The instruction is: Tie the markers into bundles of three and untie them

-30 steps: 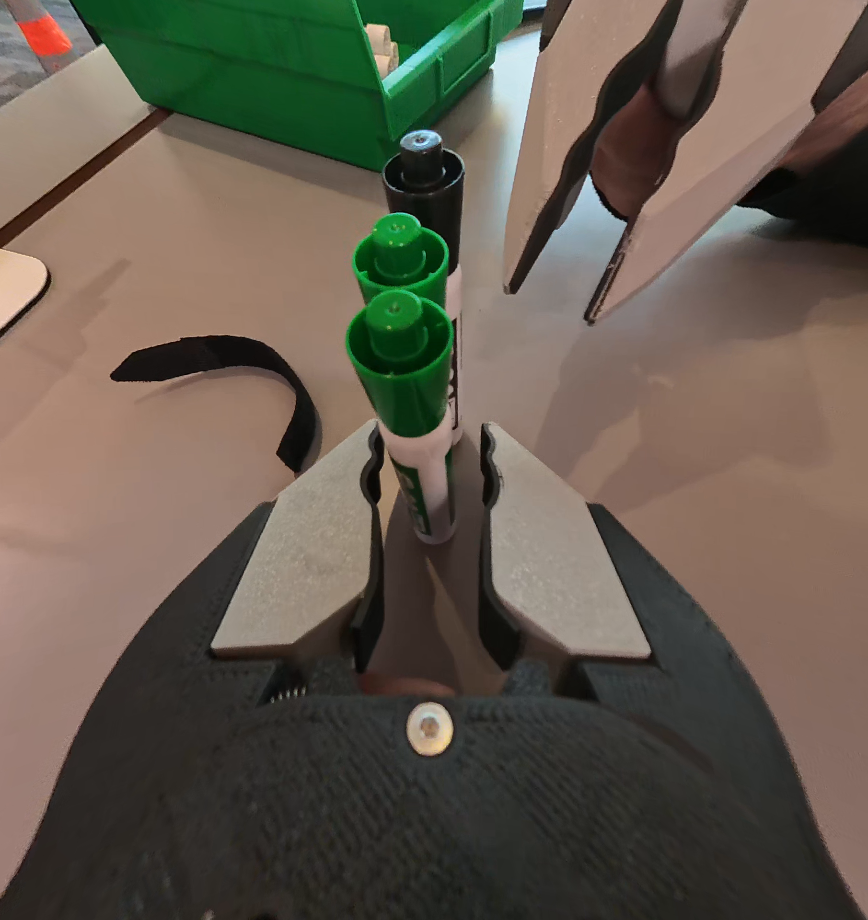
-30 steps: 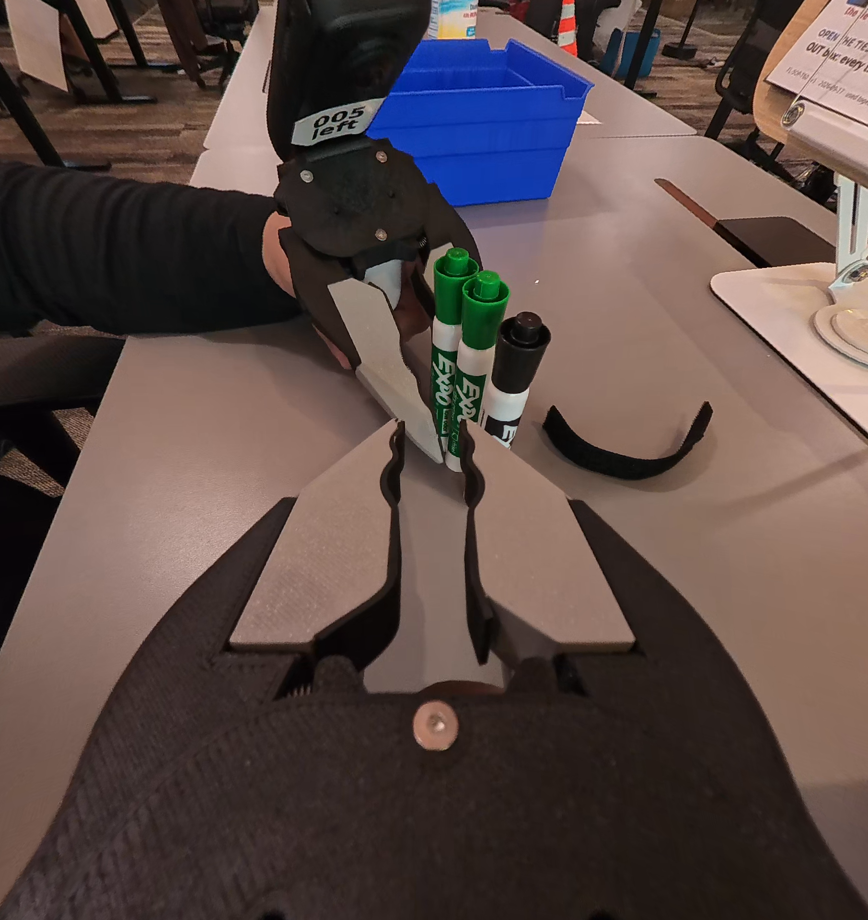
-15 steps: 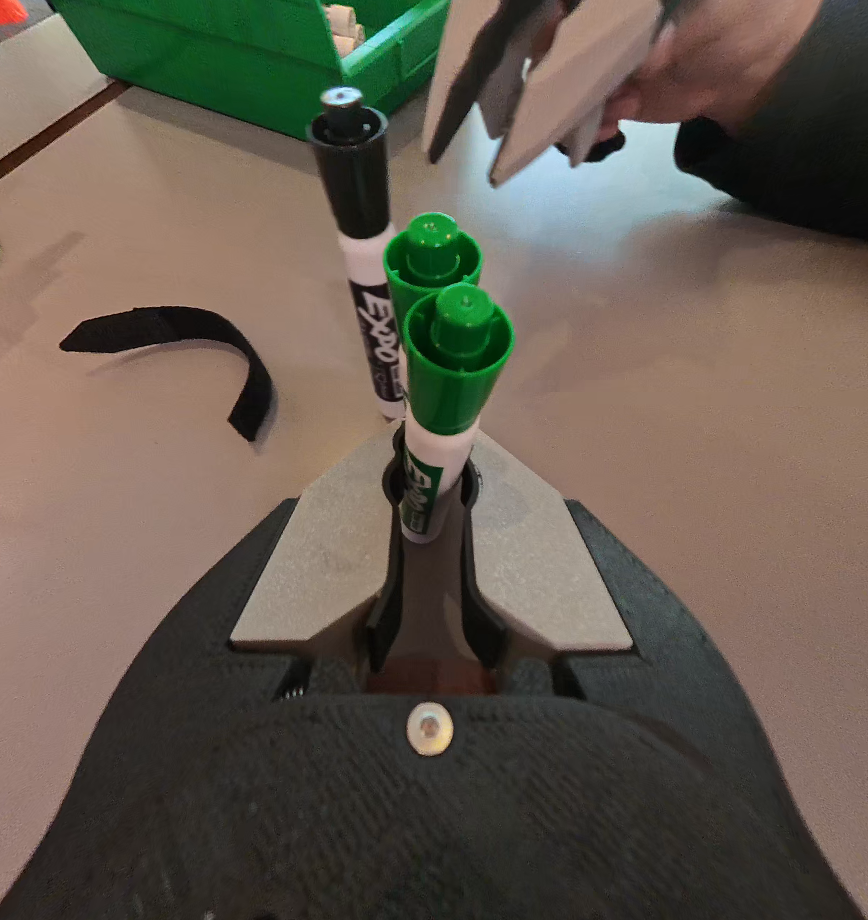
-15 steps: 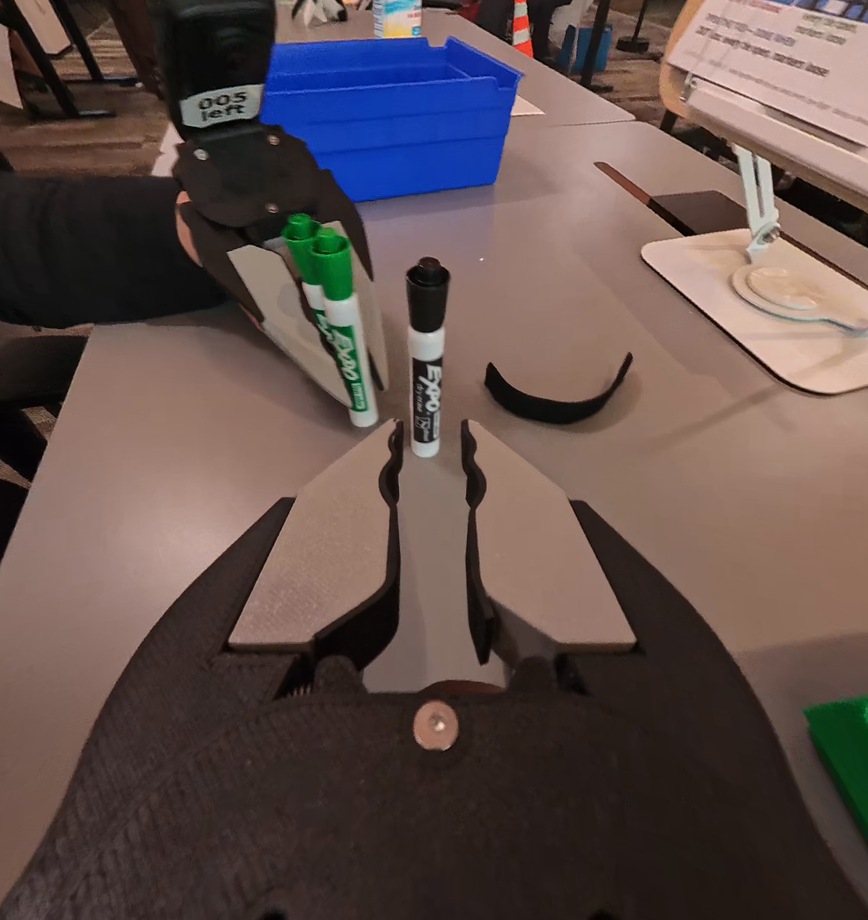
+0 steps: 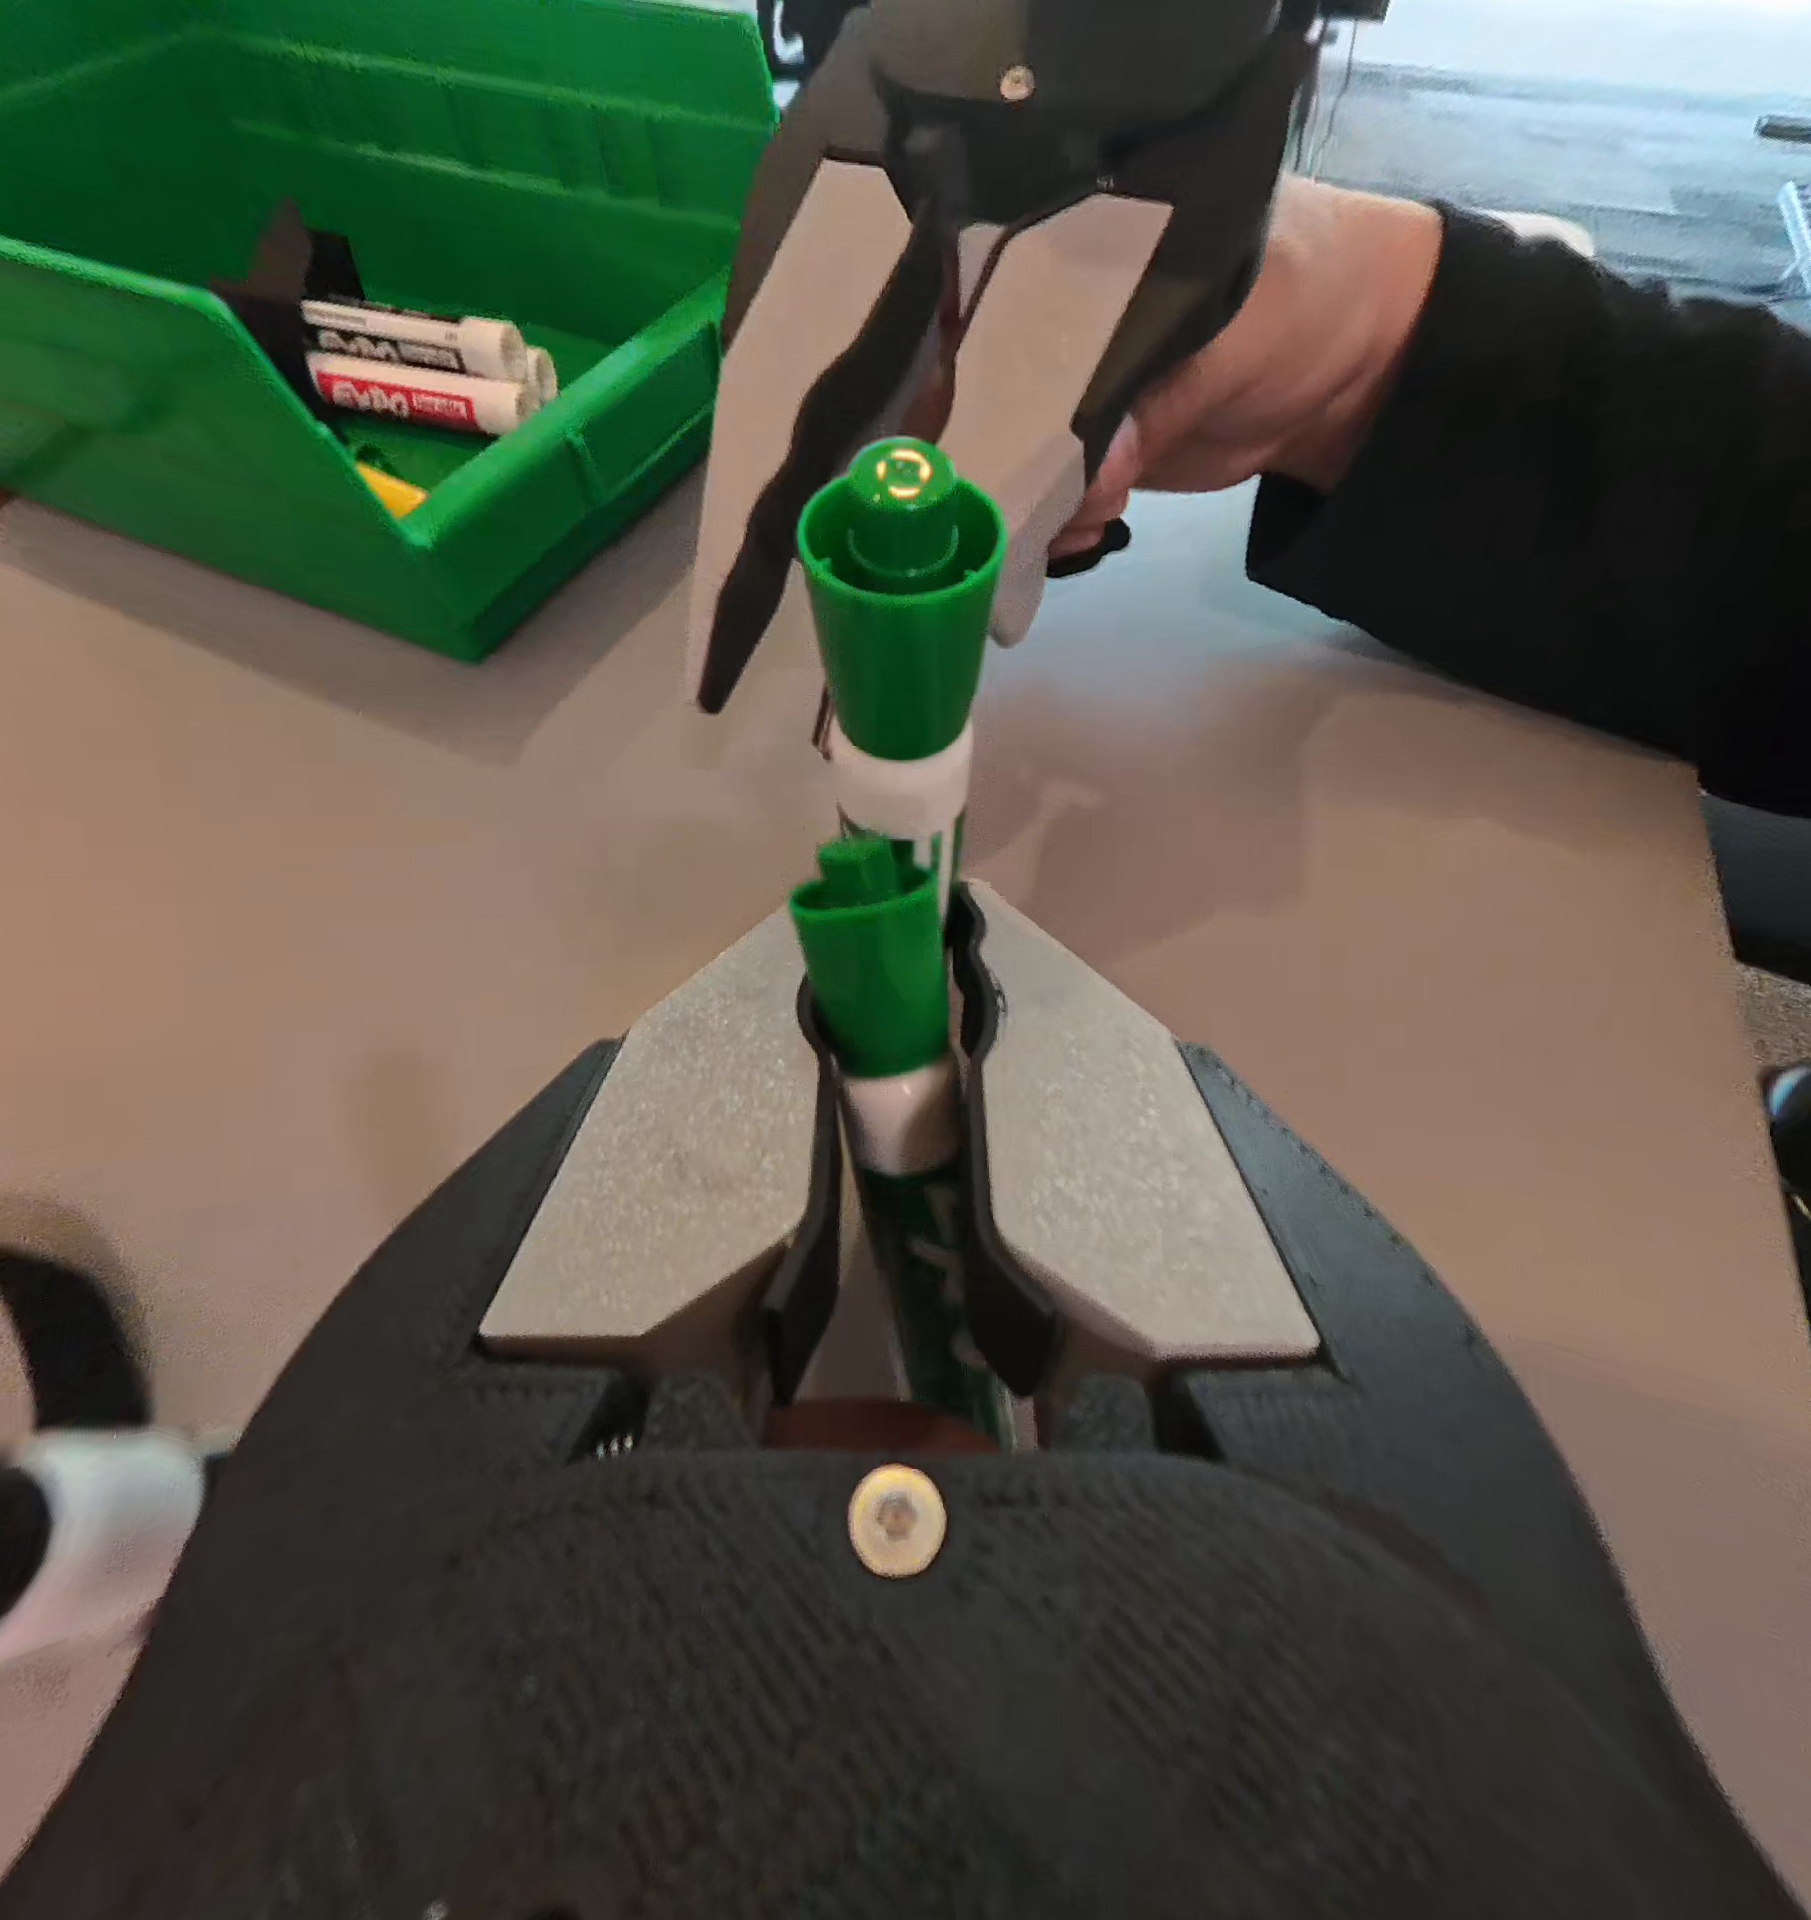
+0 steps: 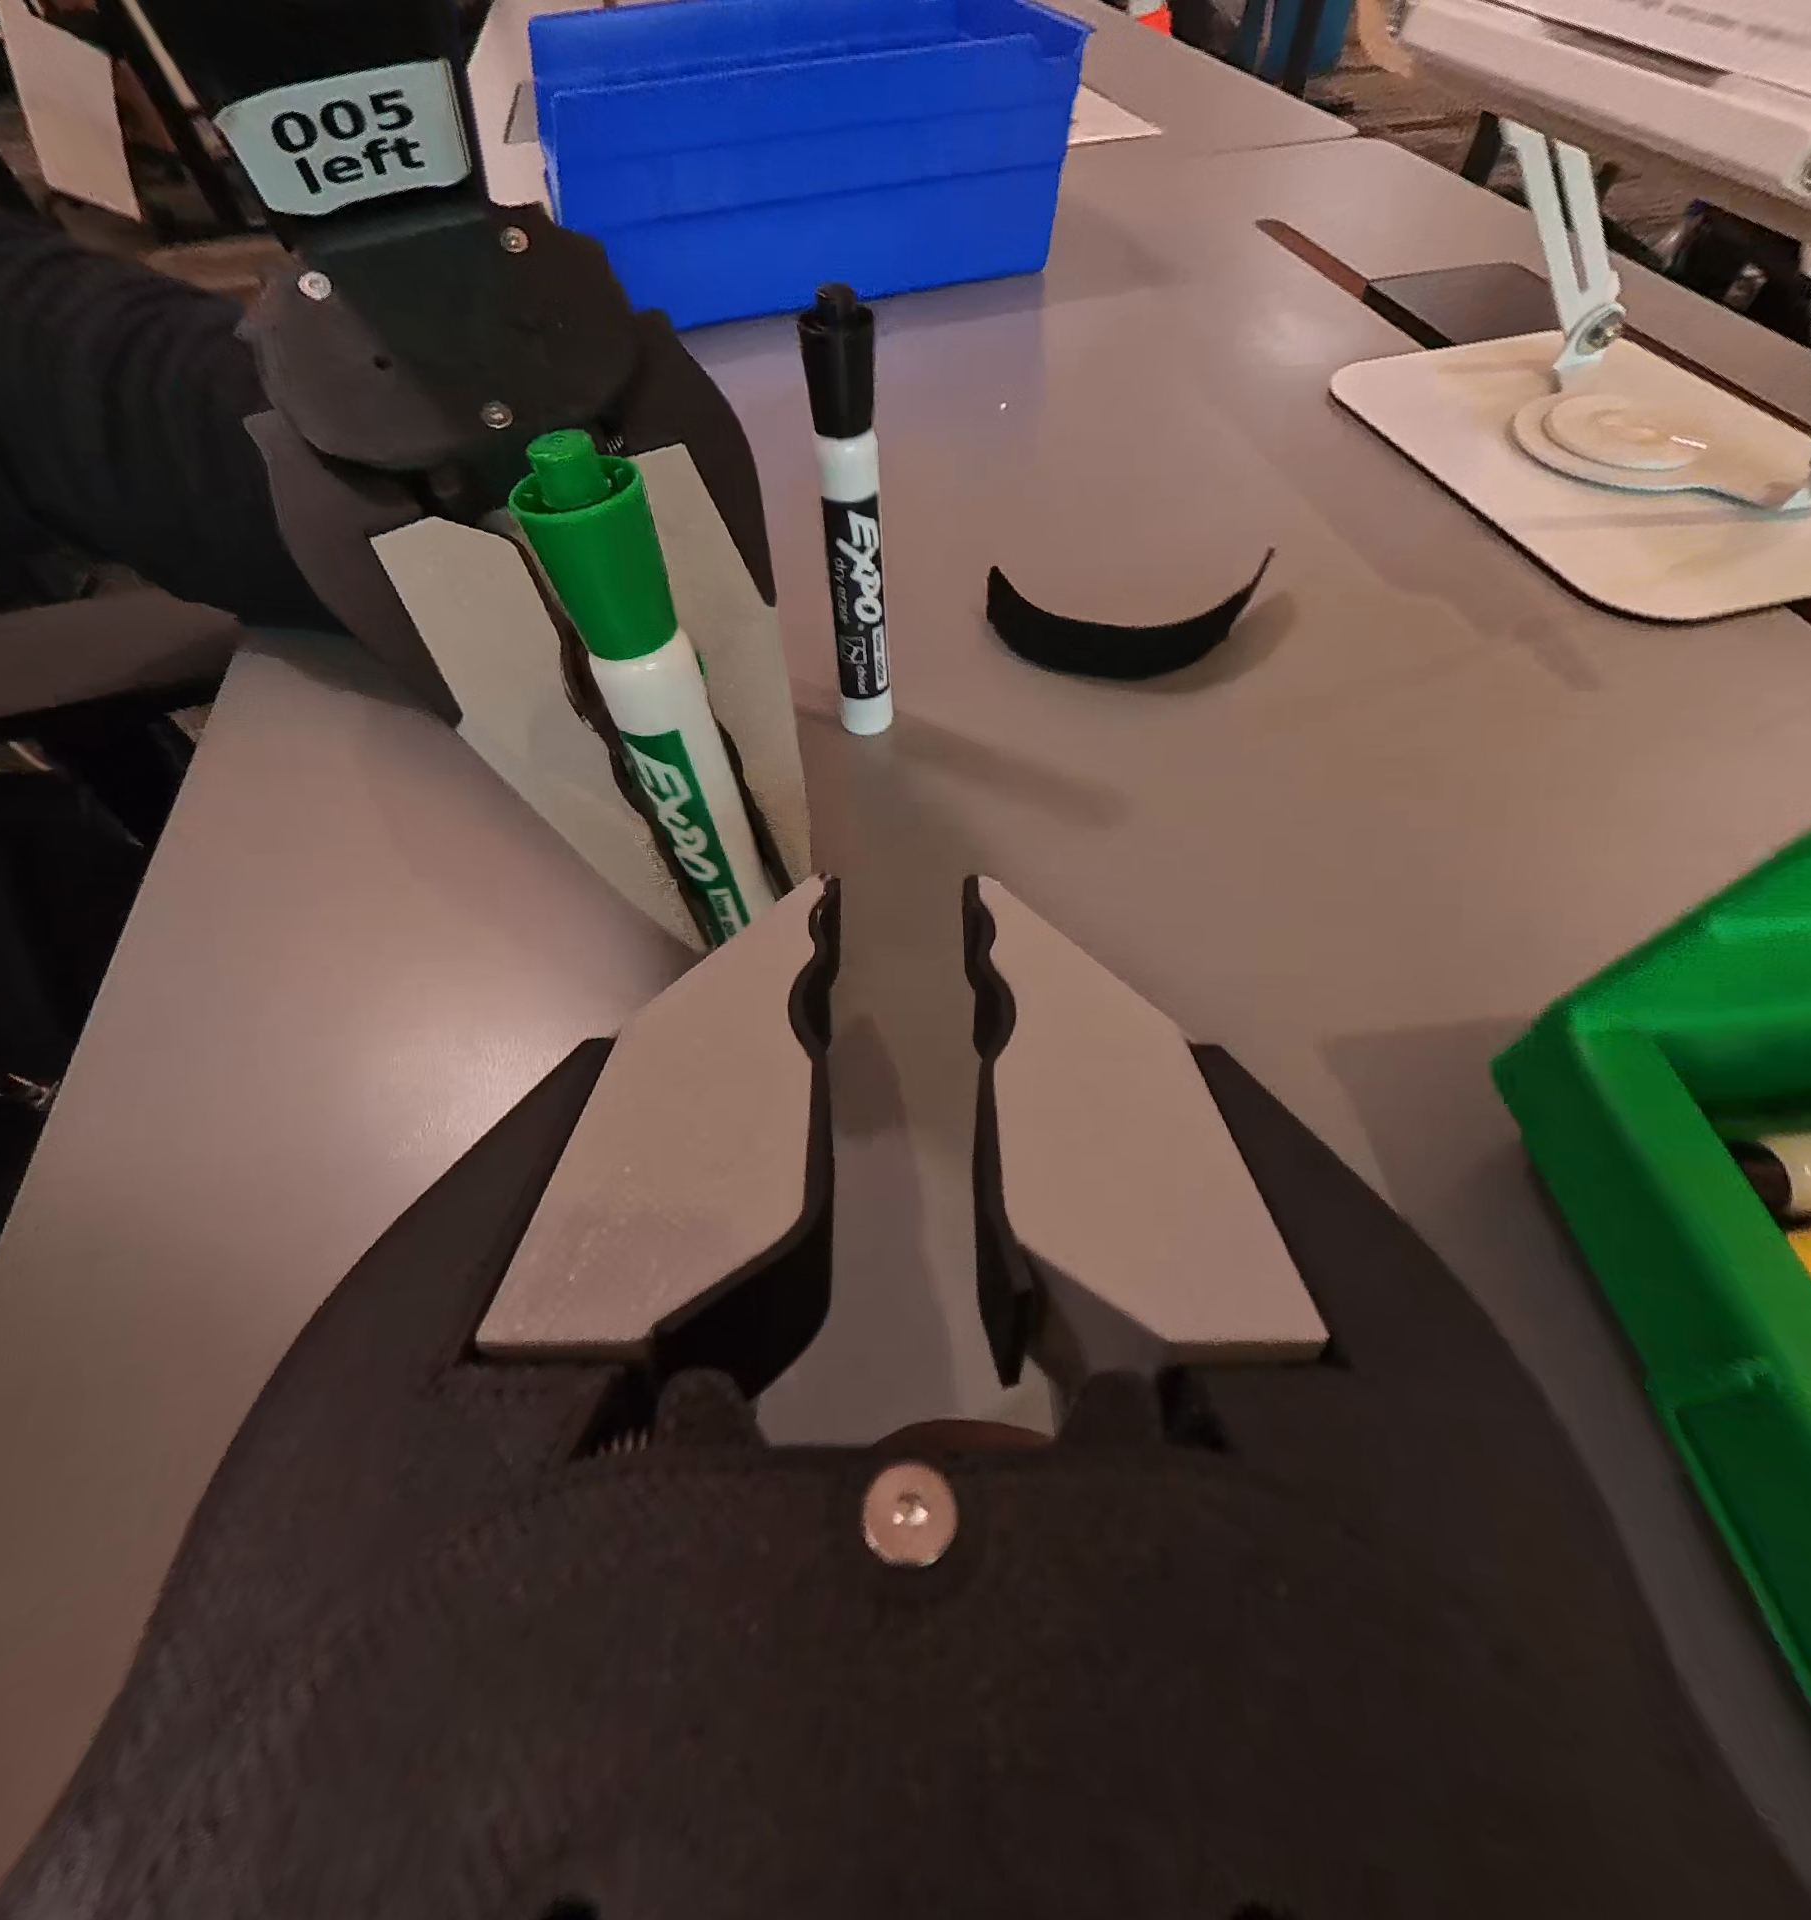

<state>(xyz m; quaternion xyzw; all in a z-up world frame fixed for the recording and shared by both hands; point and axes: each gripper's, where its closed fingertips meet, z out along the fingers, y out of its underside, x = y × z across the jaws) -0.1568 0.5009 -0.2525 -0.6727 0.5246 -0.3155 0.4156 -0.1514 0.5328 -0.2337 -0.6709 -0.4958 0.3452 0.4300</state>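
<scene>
Clamped between the pads of the left gripper [image 5: 885, 971] are two green markers [image 5: 896, 665], both caps pointing away from the wrist: one sits deep in the jaws with its cap gripped at the fingertips, the other reaches farther out past them. From the right wrist view the same left gripper [image 6: 719, 914] points down toward the table [image 6: 1296, 831], its grey fingers [image 6: 745, 665] closed on either side of a green marker [image 6: 652, 707], with a second green marker hidden behind it. Just beside it a black marker [image 6: 851, 520] stands upright on the table by itself, cap up, touched by neither gripper. A black strap [image 6: 1119, 634] lies curled on the table to the right of the black marker, apart from it. The right gripper [image 6: 896, 904] hovers near the left one with its jaws parted and bare table showing between them; it holds nothing. A green bin [image 5: 205, 343] holding more markers sits at the table's edge, a blue bin [image 6: 807, 156] stands farther back, and a white stand [image 6: 1607, 457] rests on the right.
</scene>
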